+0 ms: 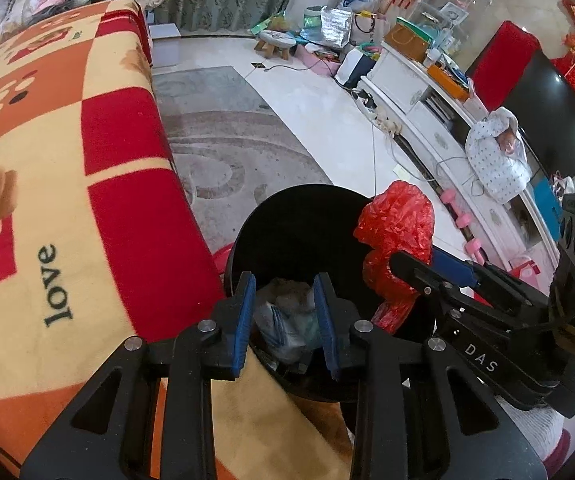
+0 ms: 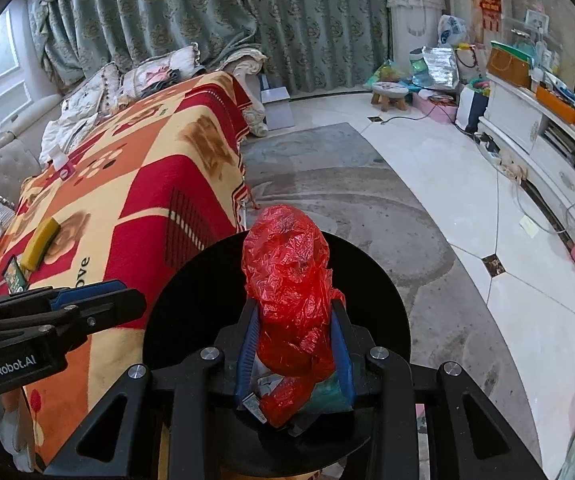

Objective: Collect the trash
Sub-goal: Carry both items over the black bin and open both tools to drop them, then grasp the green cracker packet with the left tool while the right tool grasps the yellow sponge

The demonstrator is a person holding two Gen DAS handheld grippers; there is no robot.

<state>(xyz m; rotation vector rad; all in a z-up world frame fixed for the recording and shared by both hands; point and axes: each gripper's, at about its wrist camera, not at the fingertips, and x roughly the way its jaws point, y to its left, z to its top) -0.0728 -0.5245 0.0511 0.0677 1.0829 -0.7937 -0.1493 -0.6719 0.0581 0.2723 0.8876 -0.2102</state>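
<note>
Right gripper (image 2: 294,344) clamped on a crumpled red plastic bag (image 2: 289,280); we see both blue pads pressed into its lower folds, bag bulging up above the fingers. It hangs over the open mouth of a black bin (image 2: 383,280). Left gripper (image 1: 285,312) sits just beside, over the same bin, jaws apart with nothing between them. Through the gap we note paper and wrappers (image 1: 287,320) lying inside the bin, though the interior is dark and we cannot tell them apart. Bin stands on the rug, against a table under a checked blanket (image 1: 67,200).
</note>
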